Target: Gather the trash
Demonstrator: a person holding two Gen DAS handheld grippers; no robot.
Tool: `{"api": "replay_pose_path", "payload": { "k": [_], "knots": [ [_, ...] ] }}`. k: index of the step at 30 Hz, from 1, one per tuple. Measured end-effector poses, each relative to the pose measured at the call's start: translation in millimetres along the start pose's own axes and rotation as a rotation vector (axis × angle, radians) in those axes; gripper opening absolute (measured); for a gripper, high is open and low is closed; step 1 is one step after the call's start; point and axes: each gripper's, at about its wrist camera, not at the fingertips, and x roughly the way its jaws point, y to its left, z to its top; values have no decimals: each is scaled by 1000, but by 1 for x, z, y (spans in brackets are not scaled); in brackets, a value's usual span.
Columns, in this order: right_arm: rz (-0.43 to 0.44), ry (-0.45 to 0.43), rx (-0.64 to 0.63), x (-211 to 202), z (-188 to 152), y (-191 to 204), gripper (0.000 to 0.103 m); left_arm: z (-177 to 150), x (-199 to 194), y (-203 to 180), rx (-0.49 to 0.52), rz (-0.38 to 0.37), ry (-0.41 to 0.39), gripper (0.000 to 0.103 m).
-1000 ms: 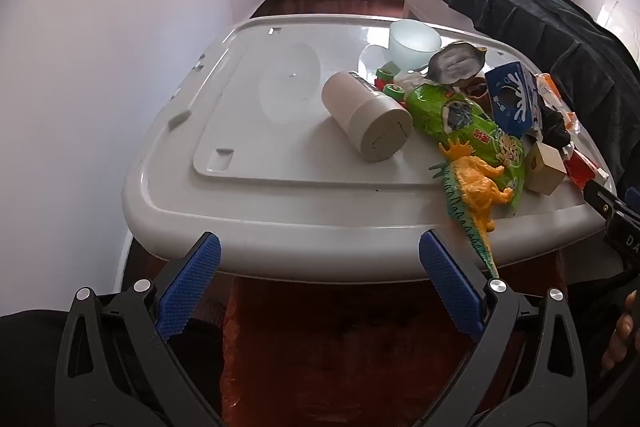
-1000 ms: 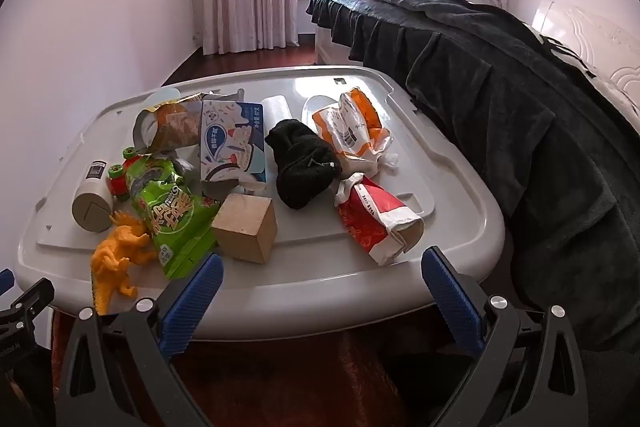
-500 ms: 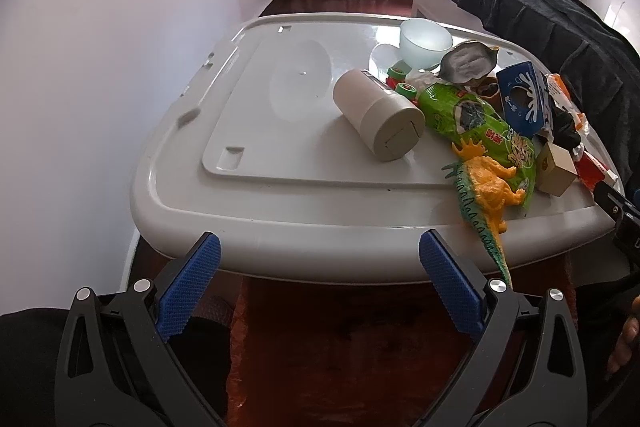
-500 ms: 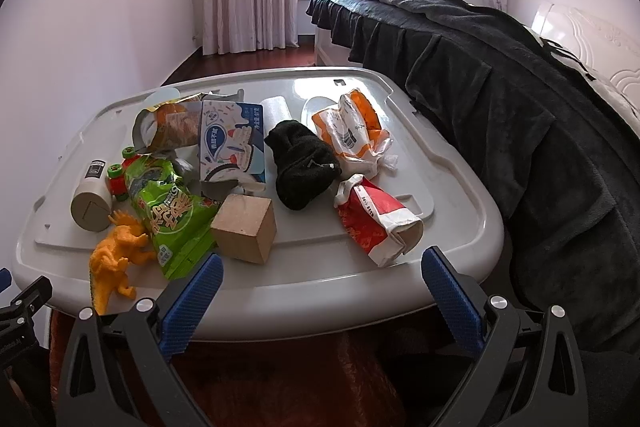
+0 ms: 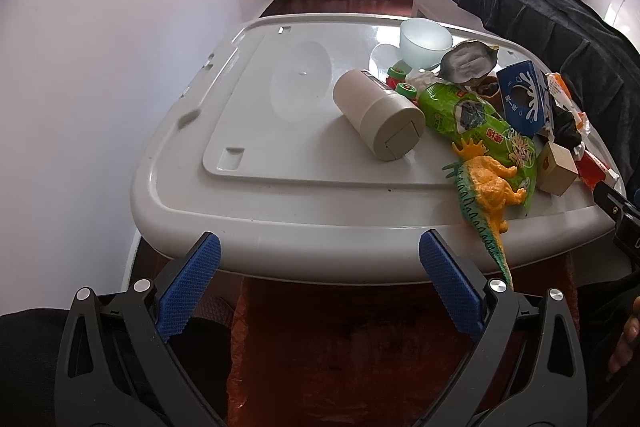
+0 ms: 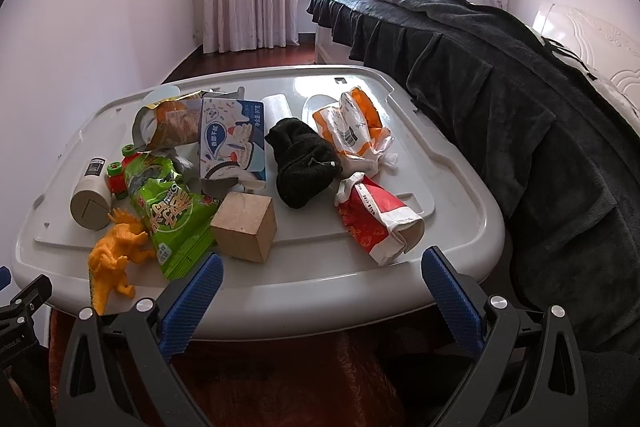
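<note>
Trash lies on a grey plastic lid (image 6: 460, 187): a green snack bag (image 6: 172, 207), a red and white wrapper (image 6: 376, 219), an orange and white wrapper (image 6: 352, 127), a blue and white box (image 6: 232, 143) and an opened foil bag (image 6: 168, 123). The green bag (image 5: 476, 123) and blue box (image 5: 524, 99) also show in the left wrist view. My left gripper (image 5: 320, 287) is open and empty before the lid's near edge (image 5: 320, 239). My right gripper (image 6: 320, 299) is open and empty, just short of the red wrapper.
Among the trash lie an orange toy dinosaur (image 6: 116, 255), a wooden block (image 6: 244, 227), a black sock (image 6: 300, 163), a beige cylinder (image 5: 380, 119), a pale bowl (image 5: 424, 39) and a small green-wheeled toy (image 6: 118, 175). A dark-covered bed (image 6: 520, 99) stands right, a white wall left.
The left gripper's view has shifted slightly: the lid and objects now sit a little further right and nearer. The right gripper has barely moved. Both stay open.
</note>
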Motion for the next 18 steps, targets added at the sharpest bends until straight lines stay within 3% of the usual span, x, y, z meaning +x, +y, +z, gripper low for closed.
{"api": "replay_pose_path", "payload": {
  "k": [18],
  "knots": [
    [0,1,-3,0,-1,1,98,0,-1,-1,1,1,-1,96]
  ]
}}
